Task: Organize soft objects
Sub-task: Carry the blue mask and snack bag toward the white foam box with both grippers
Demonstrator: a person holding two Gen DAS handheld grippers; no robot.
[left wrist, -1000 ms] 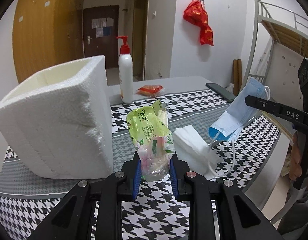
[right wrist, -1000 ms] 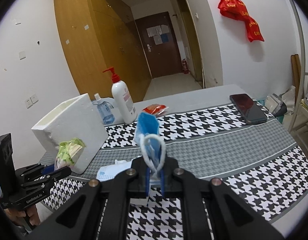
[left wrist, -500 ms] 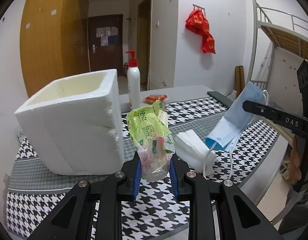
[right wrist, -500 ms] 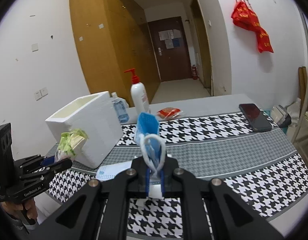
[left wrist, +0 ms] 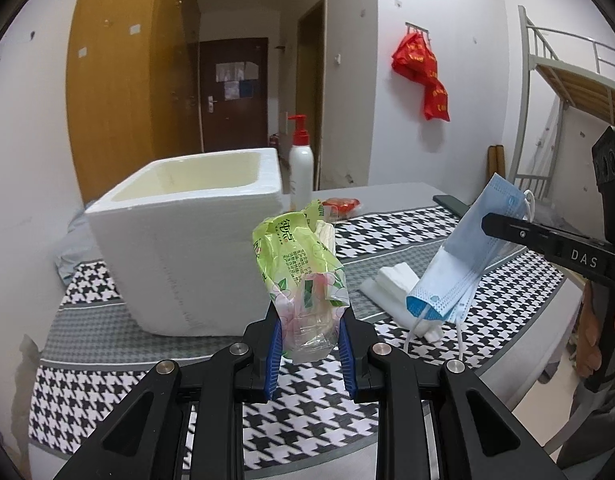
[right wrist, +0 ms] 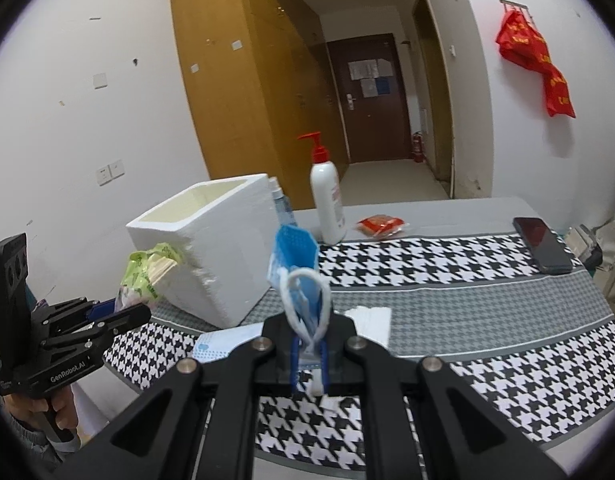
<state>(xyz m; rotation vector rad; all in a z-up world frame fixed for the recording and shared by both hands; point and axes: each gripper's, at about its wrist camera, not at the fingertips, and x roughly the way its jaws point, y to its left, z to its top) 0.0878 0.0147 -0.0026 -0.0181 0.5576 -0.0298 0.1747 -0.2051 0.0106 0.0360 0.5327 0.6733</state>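
A table (left wrist: 387, 420) draped in a black-and-white houndstooth cloth is seen in a white-walled room. At its left, an open white foam box (left wrist: 195, 240) is stood on the cloth. Just right of it, a green plastic tissue pack (left wrist: 299, 268) is clamped above the table by the left tongs (left wrist: 309, 346), narrowly set. Folded white tissues (left wrist: 391, 284) are laid on the cloth further right. A blue pleated face mask (right wrist: 297, 276) is pinched in the closed right tongs (right wrist: 308, 360) and is held clear of the table.
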